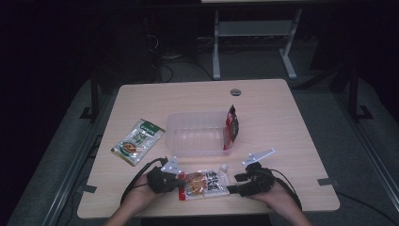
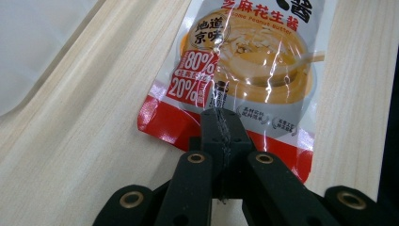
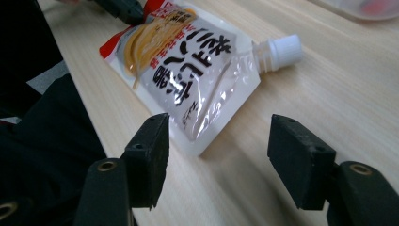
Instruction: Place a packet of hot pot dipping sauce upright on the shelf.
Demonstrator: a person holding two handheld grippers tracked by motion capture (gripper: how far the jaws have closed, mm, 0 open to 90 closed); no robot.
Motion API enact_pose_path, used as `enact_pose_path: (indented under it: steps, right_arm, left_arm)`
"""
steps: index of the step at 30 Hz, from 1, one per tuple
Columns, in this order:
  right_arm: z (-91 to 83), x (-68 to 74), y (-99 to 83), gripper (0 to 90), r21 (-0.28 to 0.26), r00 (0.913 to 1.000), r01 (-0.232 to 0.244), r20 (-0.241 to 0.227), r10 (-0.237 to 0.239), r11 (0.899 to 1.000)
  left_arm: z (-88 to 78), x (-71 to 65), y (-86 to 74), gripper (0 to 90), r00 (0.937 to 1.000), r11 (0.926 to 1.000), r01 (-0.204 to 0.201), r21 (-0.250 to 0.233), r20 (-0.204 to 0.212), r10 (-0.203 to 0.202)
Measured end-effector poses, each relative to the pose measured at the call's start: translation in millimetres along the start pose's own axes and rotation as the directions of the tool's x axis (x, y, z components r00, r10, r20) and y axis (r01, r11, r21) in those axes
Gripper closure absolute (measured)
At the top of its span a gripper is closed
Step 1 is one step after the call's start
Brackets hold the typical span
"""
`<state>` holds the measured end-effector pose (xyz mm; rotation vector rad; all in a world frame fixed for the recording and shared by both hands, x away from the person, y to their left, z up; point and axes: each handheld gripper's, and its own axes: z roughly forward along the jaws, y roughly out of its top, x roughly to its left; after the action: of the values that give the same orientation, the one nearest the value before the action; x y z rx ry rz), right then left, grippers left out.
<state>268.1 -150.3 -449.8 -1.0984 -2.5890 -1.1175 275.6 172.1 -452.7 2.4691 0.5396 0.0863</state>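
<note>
A flat sauce pouch [image 1: 203, 183] with a white screw cap [image 3: 281, 51] lies near the front edge of the bench [image 1: 282, 108], about midway along it, between the two hands. The left gripper [image 1: 179, 182] has its jaws closed tight on the red bottom edge of the pouch, which the left gripper view shows pinched between them. The right gripper [image 1: 234, 183] sits just beside the pouch's opposite end, near the capped end; its jaws stand wide apart with nothing between them, the near corner of the pouch lying on the wood just ahead of them in the right gripper view. Behind the pouch, toward the middle of the bench, stands a clear plastic tub [image 1: 195, 136] with a red and black packet [image 1: 231, 127] leaning upright against its right wall. A green packet [image 1: 138, 141] lies flat toward the left edge of the bench, well apart from the tub.
</note>
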Motion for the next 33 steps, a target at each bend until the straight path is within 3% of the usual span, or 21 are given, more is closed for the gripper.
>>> enact_pose_path:
  steps: [11, 20, 26, 30, 33]
  right_arm:
    - [14.3, -7.7, 5.8, 43.2, 0.029, 0.9989, -0.015, -0.045, 0.016, 0.999]
    - [29.7, -5.1, 15.4, 47.9, 0.037, 0.9967, 0.009, -0.081, -0.006, 0.999]
    - [33.6, -4.0, 14.7, 55.0, 0.031, 0.9917, 0.008, -0.128, -0.004, 0.999]
    - [36.7, -0.4, 19.8, 66.1, 0.005, 0.9856, 0.034, -0.166, -0.033, 0.999]
    - [36.1, 2.0, 25.9, 69.7, -0.01, 0.9837, 0.06, -0.169, -0.061, 0.998]
  left_arm:
    - [-0.4, 1.5, -1.2, 90.0, 0.9999, 1.0, 0.007, -0.003, 0.008, -0.007]
    - [0.0, 0.9, -1.9, 90.0, 0.9998, 0.9998, 0.016, -0.014, 0.008, -0.016]
    - [0.2, 1.4, -2.4, 90.0, 0.9995, 0.9994, 0.028, -0.021, 0.018, -0.027]
    - [0.2, 1.5, -2.5, 90.0, 0.9994, 0.9993, 0.029, -0.022, 0.018, -0.029]
    - [0.4, 1.5, -2.7, 90.0, 0.9995, 0.9993, 0.029, -0.025, 0.016, -0.028]
